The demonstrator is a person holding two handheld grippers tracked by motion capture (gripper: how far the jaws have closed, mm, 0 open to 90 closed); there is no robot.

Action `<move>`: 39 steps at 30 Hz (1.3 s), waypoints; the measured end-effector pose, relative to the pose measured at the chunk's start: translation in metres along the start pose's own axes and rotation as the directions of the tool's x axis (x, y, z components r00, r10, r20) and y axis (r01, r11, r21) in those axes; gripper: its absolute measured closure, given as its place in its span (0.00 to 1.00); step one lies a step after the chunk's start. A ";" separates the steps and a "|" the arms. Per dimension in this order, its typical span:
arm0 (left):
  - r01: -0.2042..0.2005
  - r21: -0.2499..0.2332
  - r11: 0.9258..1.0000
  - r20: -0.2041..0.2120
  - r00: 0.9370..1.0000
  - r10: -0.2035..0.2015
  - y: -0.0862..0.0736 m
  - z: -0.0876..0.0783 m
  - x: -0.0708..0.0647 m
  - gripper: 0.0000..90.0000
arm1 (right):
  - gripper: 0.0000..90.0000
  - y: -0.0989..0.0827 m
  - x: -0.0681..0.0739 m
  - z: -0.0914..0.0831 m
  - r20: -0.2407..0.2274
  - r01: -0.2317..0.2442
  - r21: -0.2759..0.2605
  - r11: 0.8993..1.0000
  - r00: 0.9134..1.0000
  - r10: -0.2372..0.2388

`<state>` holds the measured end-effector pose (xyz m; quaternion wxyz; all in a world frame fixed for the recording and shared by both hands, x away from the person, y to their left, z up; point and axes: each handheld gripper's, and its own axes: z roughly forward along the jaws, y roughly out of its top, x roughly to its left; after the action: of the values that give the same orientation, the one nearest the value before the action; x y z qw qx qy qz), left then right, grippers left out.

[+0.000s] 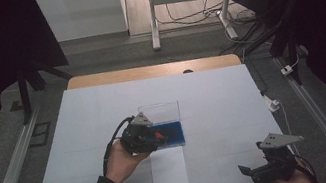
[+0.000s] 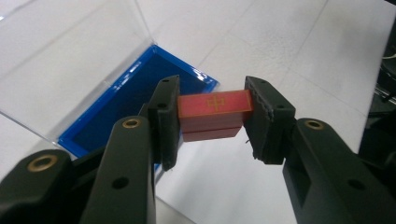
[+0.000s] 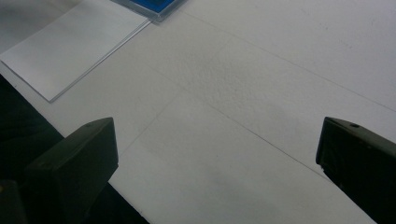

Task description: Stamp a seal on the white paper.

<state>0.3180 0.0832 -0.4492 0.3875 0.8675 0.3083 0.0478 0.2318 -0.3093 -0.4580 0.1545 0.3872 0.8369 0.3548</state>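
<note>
High view: the left tool [image 1: 151, 136] sits near the middle of the white surface [image 1: 213, 98], held over the blue tray [image 1: 174, 131] of a clear-lidded case whose lid [image 1: 160, 112] stands upright at the tray's 12 o'clock edge. A white sheet [image 1: 169, 171] lies at the tray's 6 o'clock. The right tool [image 1: 248, 170] hangs at the surface's 5 o'clock corner, well apart.

Left gripper view: the left tool [image 2: 212, 114] pinches a red block [image 2: 215, 103] marked with a gold cross, stacked on similar red pieces, with the blue tray [image 2: 116, 112] at 9 o'clock.

Right gripper view: the right tool [image 3: 217, 149] is spread wide above bare surface [image 3: 243, 84], the white sheet [image 3: 65, 46] at 10 o'clock.
</note>
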 end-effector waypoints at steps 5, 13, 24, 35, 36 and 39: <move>-0.002 0.002 1.000 0.008 1.000 0.002 -0.005 -0.001 -0.006 0.64 | 0.00 0.000 0.000 0.000 0.001 0.001 -0.001 1.000 1.000 -0.001; -0.015 0.011 1.000 0.024 1.000 0.014 -0.012 -0.002 -0.016 0.64 | 0.00 0.000 0.000 0.000 0.001 0.005 0.000 1.000 1.000 -0.005; -0.016 0.014 1.000 0.023 1.000 0.016 -0.023 -0.003 -0.028 0.64 | 0.00 0.000 0.001 0.000 -0.001 0.005 -0.001 1.000 1.000 -0.005; -0.049 0.027 0.998 0.007 0.999 0.049 -0.033 0.014 -0.039 0.64 | 0.00 0.000 0.001 0.000 0.000 0.009 0.002 1.000 1.000 -0.009; -0.047 0.029 0.998 0.007 0.999 0.047 -0.034 0.015 -0.039 0.64 | 0.00 0.000 0.001 0.000 0.000 0.009 0.002 1.000 1.000 -0.009; -0.048 0.038 0.998 0.005 0.999 0.048 -0.036 0.020 -0.040 0.64 | 0.00 0.000 0.001 0.001 0.000 0.010 0.003 1.000 1.000 -0.010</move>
<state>0.2742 0.0664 -0.4820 0.3705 0.8818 0.2876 0.0496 0.2313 -0.3080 -0.4583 0.1558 0.3832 0.8393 0.3529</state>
